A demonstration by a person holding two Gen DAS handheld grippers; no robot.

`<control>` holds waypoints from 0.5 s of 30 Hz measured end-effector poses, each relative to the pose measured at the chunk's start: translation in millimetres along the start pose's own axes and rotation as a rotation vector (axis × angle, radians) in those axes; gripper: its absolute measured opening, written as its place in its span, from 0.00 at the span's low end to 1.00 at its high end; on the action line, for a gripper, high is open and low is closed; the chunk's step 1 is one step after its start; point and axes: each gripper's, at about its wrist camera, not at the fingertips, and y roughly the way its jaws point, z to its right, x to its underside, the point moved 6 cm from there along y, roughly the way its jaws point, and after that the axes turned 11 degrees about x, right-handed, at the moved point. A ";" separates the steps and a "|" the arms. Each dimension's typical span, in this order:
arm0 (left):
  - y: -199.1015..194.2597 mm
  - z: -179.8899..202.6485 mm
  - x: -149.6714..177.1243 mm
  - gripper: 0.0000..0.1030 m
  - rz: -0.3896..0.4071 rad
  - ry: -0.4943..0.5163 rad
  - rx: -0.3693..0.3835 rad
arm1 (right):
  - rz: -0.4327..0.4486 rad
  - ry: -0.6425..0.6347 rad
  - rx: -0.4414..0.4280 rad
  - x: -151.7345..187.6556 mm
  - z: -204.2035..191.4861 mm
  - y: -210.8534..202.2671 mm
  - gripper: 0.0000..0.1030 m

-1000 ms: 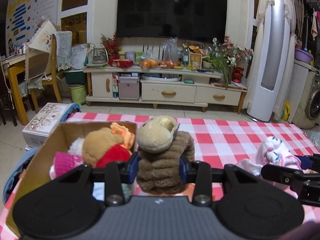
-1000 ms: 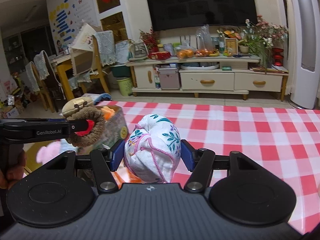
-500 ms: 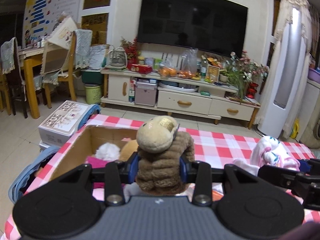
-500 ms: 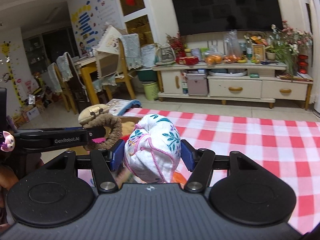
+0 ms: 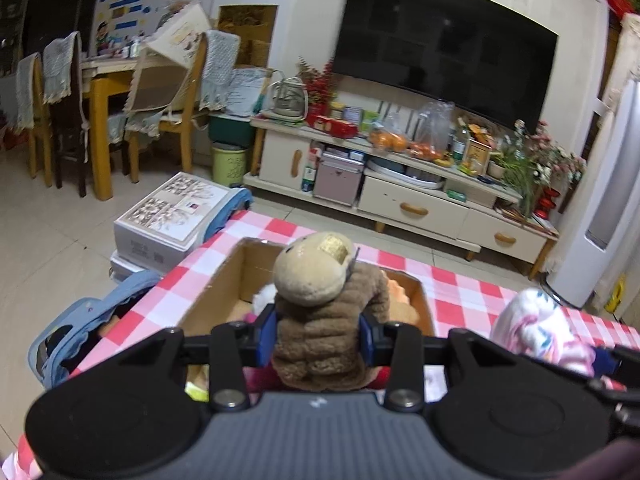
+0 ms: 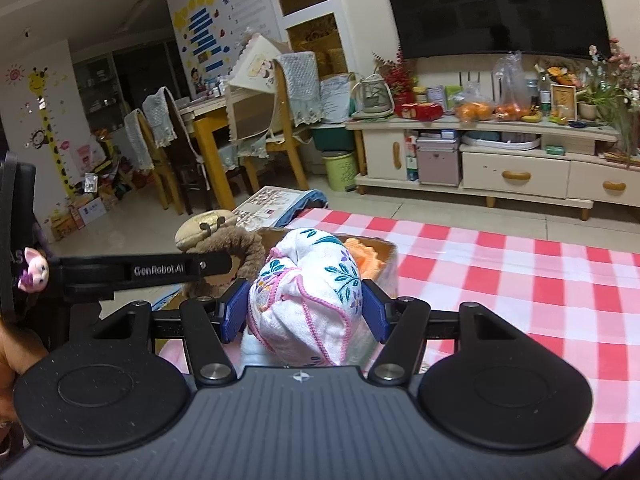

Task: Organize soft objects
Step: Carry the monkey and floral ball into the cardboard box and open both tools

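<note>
Left gripper (image 5: 318, 338) clamped on fuzzy brown plush (image 5: 324, 320), held above cardboard box (image 5: 216, 296), probably clear of its rim. Right gripper (image 6: 305, 314) pinches floral cloth bundle (image 6: 308, 296) just right. Checkered table (image 6: 520, 272) bare at far right.

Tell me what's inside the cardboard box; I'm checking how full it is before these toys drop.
In the cardboard box, only a white fluffy bit and an orange plush show. The brown plush toy in the left gripper hides the rest.
</note>
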 end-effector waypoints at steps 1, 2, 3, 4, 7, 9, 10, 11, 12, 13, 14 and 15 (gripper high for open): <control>1.2 -2.4 -1.1 0.38 0.002 -0.006 -0.006 | -0.002 0.002 -0.008 -0.2 -2.7 1.7 0.73; 3.5 -6.7 -3.2 0.38 0.004 -0.015 -0.014 | -0.004 0.004 -0.014 -0.4 -4.8 4.2 0.73; 5.9 -9.6 -4.9 0.38 0.004 -0.022 -0.019 | -0.005 0.005 -0.020 -1.4 -5.8 6.1 0.73; 9.0 -11.8 -6.8 0.38 0.002 -0.027 -0.023 | -0.008 0.007 -0.028 -1.5 -8.6 7.1 0.73; 19.9 -19.6 -12.2 0.38 -0.009 -0.030 -0.031 | -0.001 -0.021 -0.059 0.6 -21.0 3.3 0.73; 26.3 -24.9 -14.0 0.38 -0.017 -0.035 -0.036 | -0.002 -0.046 -0.078 3.2 -28.3 1.8 0.73; 29.3 -27.5 -14.7 0.38 -0.021 -0.035 -0.038 | -0.005 -0.054 -0.093 4.4 -31.2 0.5 0.73; 32.3 -29.1 -15.2 0.38 -0.025 -0.033 -0.037 | -0.008 -0.059 -0.108 6.4 -34.6 -0.4 0.73; 35.5 -30.4 -15.7 0.38 -0.030 -0.028 -0.034 | -0.015 -0.063 -0.120 8.0 -37.5 -0.4 0.73; 38.0 -30.8 -15.7 0.38 -0.034 -0.022 -0.033 | -0.022 -0.068 -0.133 9.8 -40.4 0.1 0.73; 40.4 -31.0 -15.6 0.38 -0.039 -0.015 -0.035 | -0.027 -0.075 -0.142 11.9 -43.3 1.3 0.73; 42.5 -30.6 -15.7 0.38 -0.042 -0.006 -0.036 | -0.035 -0.080 -0.149 13.3 -44.8 2.4 0.73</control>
